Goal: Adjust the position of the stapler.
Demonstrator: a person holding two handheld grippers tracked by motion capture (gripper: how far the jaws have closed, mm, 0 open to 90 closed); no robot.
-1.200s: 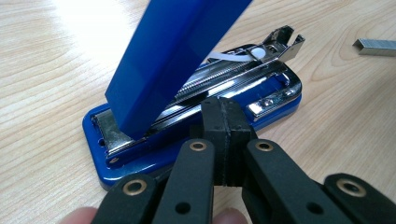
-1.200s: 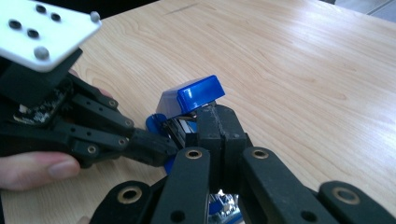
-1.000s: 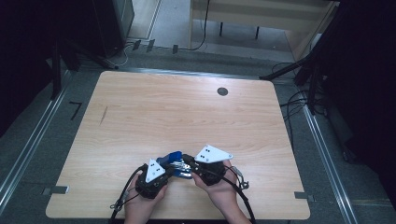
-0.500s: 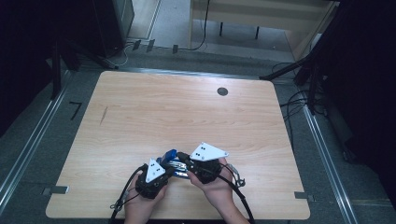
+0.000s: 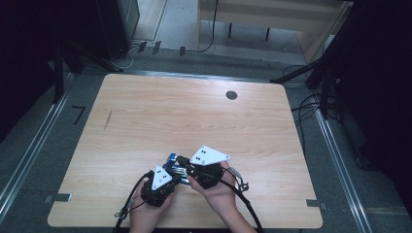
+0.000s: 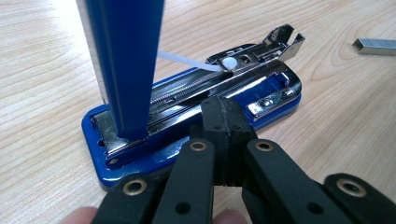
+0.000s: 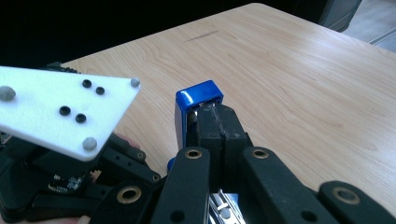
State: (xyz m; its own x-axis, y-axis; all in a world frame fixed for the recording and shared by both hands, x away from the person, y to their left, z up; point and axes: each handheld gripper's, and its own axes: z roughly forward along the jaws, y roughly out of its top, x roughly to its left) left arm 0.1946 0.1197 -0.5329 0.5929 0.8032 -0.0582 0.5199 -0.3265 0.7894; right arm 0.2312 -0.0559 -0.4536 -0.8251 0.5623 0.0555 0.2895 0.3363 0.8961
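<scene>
A blue stapler [image 6: 196,100] lies on the wooden table [image 5: 194,111] near its front edge, swung open. Its blue lid [image 6: 126,60] stands upright over the metal magazine [image 6: 224,79]. In the high view the stapler [image 5: 171,160] shows between the two grippers. My left gripper [image 6: 223,116] is shut, its tips resting against the side of the magazine with nothing between the jaws. My right gripper [image 7: 217,119] is shut too, its tips against the inner face of the raised lid's end [image 7: 198,99]. In the high view the left gripper [image 5: 176,175] is below the right gripper [image 5: 180,161].
A short strip of staples [image 6: 376,46] lies on the table beyond the stapler. A black round grommet [image 5: 231,95] sits in the tabletop at the far right. Cables trail from both grippers over the front edge. Dark stands and floor cables surround the table.
My right gripper has shifted a little to the left, closer to the stapler's lid. The left gripper and the stapler base have stayed put.
</scene>
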